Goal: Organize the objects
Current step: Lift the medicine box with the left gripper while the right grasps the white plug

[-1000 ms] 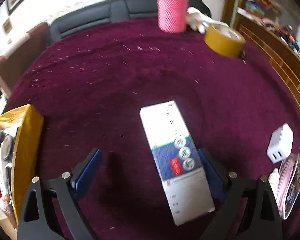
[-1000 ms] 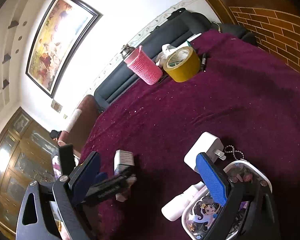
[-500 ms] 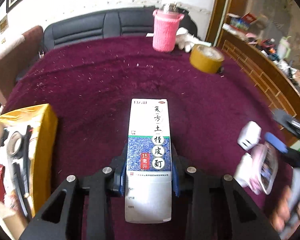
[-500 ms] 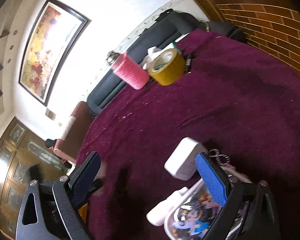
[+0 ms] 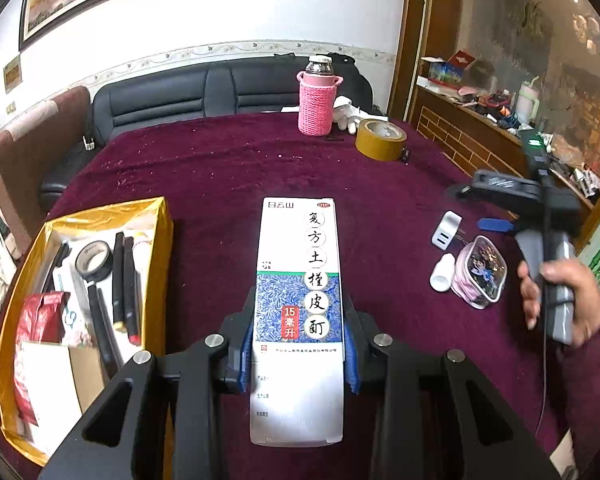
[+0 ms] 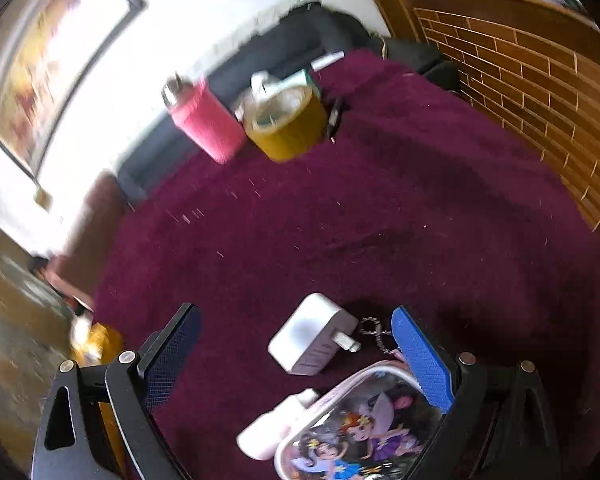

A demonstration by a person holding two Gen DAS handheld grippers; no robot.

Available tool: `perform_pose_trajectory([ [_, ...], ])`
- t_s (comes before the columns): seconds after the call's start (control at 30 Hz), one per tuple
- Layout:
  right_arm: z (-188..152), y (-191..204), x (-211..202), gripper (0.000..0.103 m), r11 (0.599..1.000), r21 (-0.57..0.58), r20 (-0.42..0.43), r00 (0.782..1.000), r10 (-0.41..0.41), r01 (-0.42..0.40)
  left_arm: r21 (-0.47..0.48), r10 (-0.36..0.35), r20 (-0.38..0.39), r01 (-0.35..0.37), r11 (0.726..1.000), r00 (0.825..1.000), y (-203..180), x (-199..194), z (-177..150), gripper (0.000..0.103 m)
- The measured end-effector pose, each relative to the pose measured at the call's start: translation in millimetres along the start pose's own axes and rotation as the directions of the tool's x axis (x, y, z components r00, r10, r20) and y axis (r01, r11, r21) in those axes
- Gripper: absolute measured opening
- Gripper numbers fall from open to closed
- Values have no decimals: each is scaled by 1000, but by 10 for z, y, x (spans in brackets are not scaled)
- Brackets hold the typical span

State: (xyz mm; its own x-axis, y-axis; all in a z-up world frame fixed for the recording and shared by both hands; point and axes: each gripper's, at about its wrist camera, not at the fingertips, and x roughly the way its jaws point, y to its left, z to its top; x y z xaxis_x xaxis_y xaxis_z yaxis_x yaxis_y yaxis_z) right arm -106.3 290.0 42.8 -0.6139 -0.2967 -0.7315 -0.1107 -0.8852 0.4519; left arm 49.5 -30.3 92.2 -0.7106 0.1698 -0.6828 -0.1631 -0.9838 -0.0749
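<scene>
The left tongs (image 5: 298,354) are closed on the medicine box (image 5: 298,308), blue pads pressing its long sides near the lower half, so the box juts forward over the maroon worktop (image 5: 220,168). To finish this step well, I judge the box should travel left toward the gold tray (image 5: 162,220), stay level so it does not pivot between the pads, and go down flat on a free patch among the pens and tape roll there. The box is tall and narrow, white above, with a blue leaf-patterned panel, black Chinese characters and a red label. The right tongs (image 6: 296,364) are wide open and empty, hovering over the white charger (image 6: 308,334) and cartoon pouch (image 6: 364,428).
</scene>
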Motion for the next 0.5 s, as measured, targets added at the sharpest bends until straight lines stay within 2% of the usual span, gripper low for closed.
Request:
perform_pose_trajectory([
  [0.03,34,61,73,98,998,-44,-42,998,-48,46,-7,-7,0,7,1000,1000,29,-14,-24,33],
  [0.1,53,151,197,98,991,-108,-98,991,-95,84,-20,-13,-7,13,1000,1000,94,-27,-77,33],
  [0.17,57,249,366,93,977,-167,-171,972,-163,134,-33,-14,-19,14,999,1000,163,-27,-130,33],
  [0.23,31,314,502,71,965,-204,-219,953,-209,165,-43,-9,-29,7,999,1000,223,-26,-175,33],
  [0.3,-17,329,575,56,954,-215,-236,937,-259,209,-54,-10,-37,8,998,999,280,-20,-208,33],
  [0.5,-45,363,574,55,949,-205,-218,934,-282,238,-80,-18,-38,15,997,999,448,-25,-253,33],
])
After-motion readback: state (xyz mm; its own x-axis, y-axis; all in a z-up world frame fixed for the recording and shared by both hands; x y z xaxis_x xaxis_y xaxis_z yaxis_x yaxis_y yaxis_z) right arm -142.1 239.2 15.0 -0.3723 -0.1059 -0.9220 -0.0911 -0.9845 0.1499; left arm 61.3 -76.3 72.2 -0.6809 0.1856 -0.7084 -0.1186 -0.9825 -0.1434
